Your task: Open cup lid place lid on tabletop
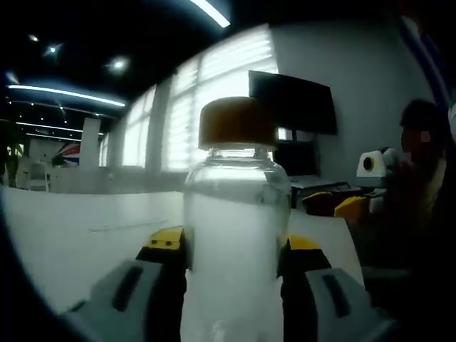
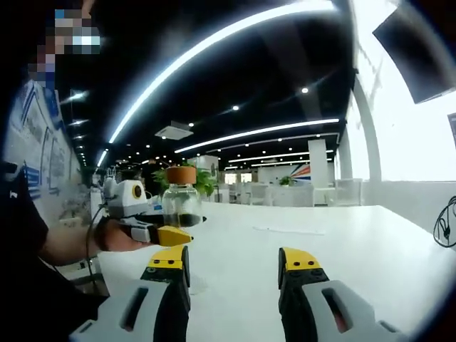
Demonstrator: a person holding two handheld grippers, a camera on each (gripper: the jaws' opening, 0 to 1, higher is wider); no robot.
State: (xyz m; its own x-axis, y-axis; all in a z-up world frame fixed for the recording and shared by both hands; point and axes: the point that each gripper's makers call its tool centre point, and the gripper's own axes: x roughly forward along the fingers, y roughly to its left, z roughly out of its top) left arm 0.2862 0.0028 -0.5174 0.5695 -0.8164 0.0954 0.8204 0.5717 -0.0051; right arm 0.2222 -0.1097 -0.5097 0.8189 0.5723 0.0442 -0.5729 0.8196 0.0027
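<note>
A clear glass jar (image 1: 235, 235) with a tan cork-like lid (image 1: 236, 122) stands upright between my left gripper's jaws, and the left gripper (image 1: 235, 249) is shut on the jar's body. In the right gripper view the same jar (image 2: 181, 203), with its lid (image 2: 181, 174) on, is held above the white table's (image 2: 299, 235) left edge by the left gripper (image 2: 153, 231), which a hand (image 2: 114, 239) carries. My right gripper (image 2: 234, 265) hovers open over the tabletop, nothing between its fingers, to the right of the jar and apart from it.
A dark monitor (image 1: 293, 103) hangs on the wall behind the jar, with bright blinds beside it. A person (image 1: 420, 171) sits at the right. A cable (image 2: 445, 224) lies at the table's right edge. A green plant (image 2: 203, 182) stands behind the jar.
</note>
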